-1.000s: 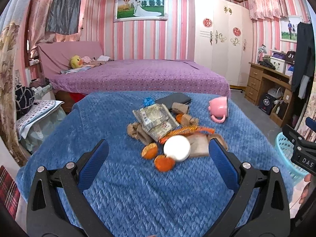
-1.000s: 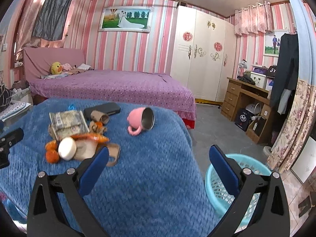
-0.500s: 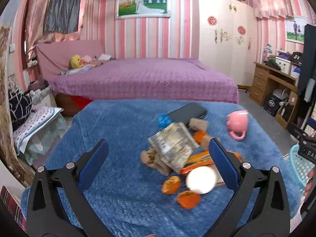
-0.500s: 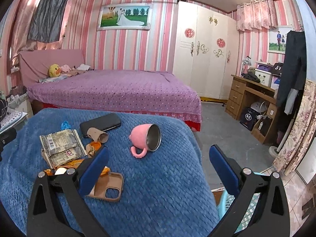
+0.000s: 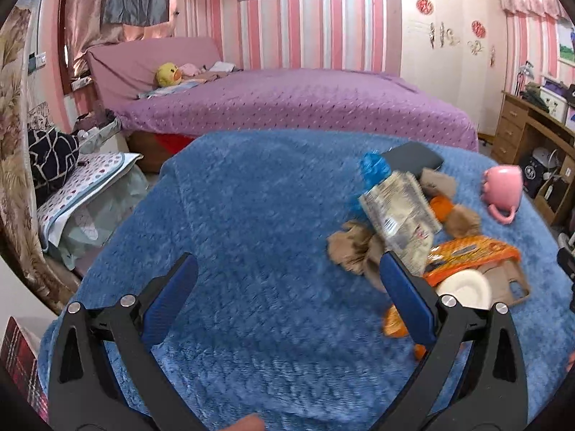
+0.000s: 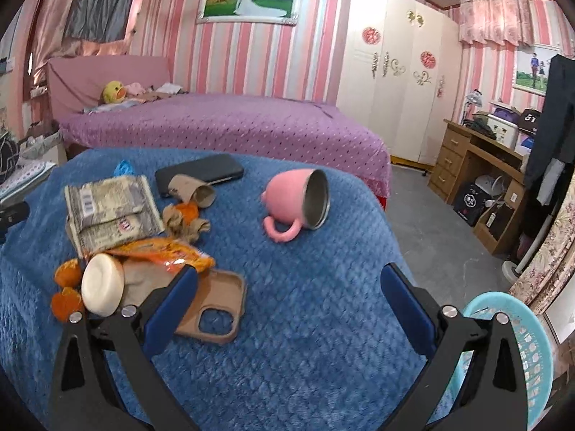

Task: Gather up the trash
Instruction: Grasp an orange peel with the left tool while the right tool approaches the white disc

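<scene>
The left gripper (image 5: 287,287) had swung left, so the trash pile — orange wrapper (image 5: 470,255), silver packet (image 5: 399,212) — sat at its two o'clock. Both it and the right gripper (image 6: 287,298) hung spread wide, empty, above the blue blanket (image 6: 305,323). Farther off, at the right gripper's twelve o'clock, lay the pink mug (image 6: 298,204); the teal basket (image 6: 521,327) stood at four.

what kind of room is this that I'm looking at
Most likely a home bedroom. A bed with a purple cover stands against the striped wall, a tall white wardrobe fills the corner, and a wooden desk with drawers sits beside it.
</scene>
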`<state>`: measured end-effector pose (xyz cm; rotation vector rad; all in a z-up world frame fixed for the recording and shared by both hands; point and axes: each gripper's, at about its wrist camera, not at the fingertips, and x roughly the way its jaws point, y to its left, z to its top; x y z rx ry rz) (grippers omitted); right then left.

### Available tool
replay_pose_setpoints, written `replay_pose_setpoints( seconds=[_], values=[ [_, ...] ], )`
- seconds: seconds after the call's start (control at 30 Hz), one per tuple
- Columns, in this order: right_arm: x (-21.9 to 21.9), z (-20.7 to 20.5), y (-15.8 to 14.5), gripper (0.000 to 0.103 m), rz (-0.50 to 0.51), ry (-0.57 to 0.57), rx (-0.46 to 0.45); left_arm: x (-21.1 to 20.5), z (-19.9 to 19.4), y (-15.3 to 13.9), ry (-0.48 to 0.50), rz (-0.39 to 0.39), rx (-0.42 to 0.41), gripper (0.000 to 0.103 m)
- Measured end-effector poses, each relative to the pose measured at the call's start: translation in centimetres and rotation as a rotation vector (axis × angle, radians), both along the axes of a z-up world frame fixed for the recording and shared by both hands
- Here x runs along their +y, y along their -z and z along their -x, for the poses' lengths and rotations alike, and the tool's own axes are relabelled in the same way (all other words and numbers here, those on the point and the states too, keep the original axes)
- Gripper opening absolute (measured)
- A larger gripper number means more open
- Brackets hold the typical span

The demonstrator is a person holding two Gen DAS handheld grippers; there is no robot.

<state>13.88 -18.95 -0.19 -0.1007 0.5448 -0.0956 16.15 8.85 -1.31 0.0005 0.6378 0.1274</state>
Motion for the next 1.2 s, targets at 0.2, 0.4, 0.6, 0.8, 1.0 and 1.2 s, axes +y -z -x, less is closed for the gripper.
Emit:
replay_pose_setpoints(
  seconds=[0.2, 0.4, 0.6, 0.8, 1.0, 1.2],
  values=[
    [2.1, -0.4, 1.3, 0.099, -0.034, -0.052, 0.064, 0.6, 0.2, 0.5, -0.028, -0.032, 0.012, 0.098],
    [3.6, -0.3, 2.2, 0.099, -0.002, -0.059, 0.078, 1.4, 0.9, 0.7, -0.008, 0.007, 0.006, 0.098],
    [1.3, -0.1, 1.9, 0.099, -0.029, 0.017, 0.067, 1.1, 1.3, 1.4, 0.015, 0.04, 0.012, 0.098],
    [-0.2, 0.0, 1.8, 0.099, -0.029, 0.048, 0.07, -0.3, 1.3, 2.5, 0.086, 0.095, 0.041, 0.098],
    [-1.3, 0.1, 1.7, 0.099, -0.039, 0.061, 0.067, -2.2, 1.7, 3.1, 0.133, 0.047, 0.044, 0.097],
    [-1.7, -0.2, 2.1, 0.099, -0.032, 0.059, 0.076, -3.6, 0.3, 4.1, 0.163, 0.097, 0.1, 0.092]
  ],
)
